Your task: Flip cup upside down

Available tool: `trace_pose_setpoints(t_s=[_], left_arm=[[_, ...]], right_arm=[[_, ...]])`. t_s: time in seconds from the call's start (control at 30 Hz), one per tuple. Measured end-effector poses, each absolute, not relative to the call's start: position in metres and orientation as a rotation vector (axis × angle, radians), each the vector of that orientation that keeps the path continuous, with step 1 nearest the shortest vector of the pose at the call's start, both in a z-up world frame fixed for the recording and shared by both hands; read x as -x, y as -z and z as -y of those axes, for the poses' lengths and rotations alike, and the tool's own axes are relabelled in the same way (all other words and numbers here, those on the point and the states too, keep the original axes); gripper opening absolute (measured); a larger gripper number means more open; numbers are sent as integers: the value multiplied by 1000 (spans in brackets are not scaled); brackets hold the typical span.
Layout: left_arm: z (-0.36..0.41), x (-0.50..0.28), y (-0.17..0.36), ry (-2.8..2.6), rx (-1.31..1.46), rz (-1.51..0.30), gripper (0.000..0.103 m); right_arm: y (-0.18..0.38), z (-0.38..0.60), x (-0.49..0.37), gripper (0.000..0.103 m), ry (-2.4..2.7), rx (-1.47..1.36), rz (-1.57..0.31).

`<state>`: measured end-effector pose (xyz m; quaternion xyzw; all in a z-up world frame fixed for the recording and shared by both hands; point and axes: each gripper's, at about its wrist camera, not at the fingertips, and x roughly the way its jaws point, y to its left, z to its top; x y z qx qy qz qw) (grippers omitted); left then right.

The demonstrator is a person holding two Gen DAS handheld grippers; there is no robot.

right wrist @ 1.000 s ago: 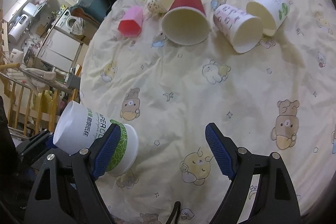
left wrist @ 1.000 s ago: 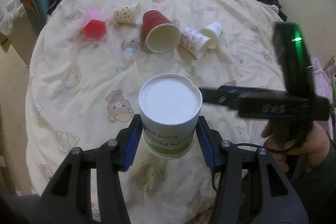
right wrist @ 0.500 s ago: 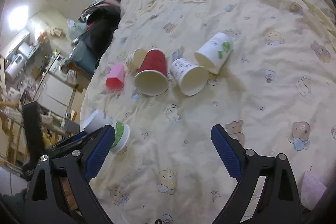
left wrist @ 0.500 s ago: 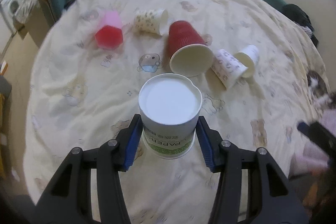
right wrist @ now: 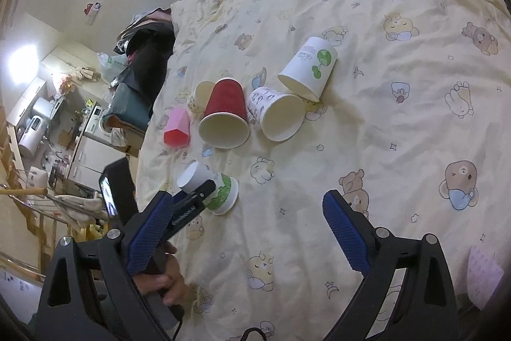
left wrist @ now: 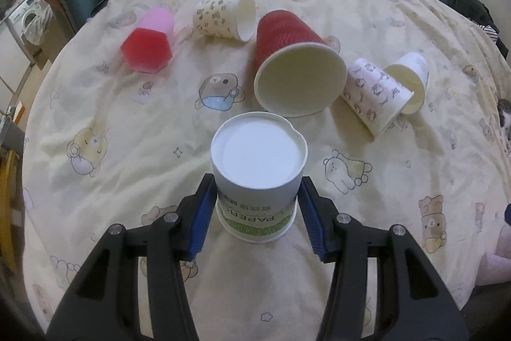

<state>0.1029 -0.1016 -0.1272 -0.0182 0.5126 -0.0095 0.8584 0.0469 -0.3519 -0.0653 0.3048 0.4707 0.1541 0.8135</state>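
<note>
Left wrist: paper cup [left wrist: 258, 178] rim behind claw [left wrist: 255, 213].

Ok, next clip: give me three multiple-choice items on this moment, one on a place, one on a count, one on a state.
1. Where is the white cup with green print?
A. between the left gripper's fingers
B. inside the red cup
C. on the floor

2. How many cups lie on their sides on the bedspread?
A. three
B. five
C. seven

3. How does the right gripper stand?
A. shut on a cup
B. open, holding nothing
C. out of view

Answers:
1 A: the blue pads flank its wall, base up.
2 B: pink, spotted, red, patterned and white cups lie tipped over.
3 B: its fingers are spread wide over bare bedspread.
</note>
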Motion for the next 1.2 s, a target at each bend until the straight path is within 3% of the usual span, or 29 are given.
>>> trace_pose_setpoints(t_s=[0.4,0.47,0.53,0.6,1.07,1.2], left_arm=[[101,-101,131,19,47,-1093,55],[101,-100,131,24,49,-1106,60],[101,-96,128,29,53,-1109,74],[100,-88,120,49,65,-1111,78],[58,-4,19,46,40,-915,78],[40,21,7,26,37,-867,85]], right_arm=[[67,351,-48,98,-313,-662,-1018],[68,350,-49,98,-314,-659,-1020],[67,348,-49,98,-313,-643,-1020],[65,345,-49,98,-312,-621,-1018],[22,307,-17,102,-344,-394,-885],[10,283,4,103,-349,-323,-849]])
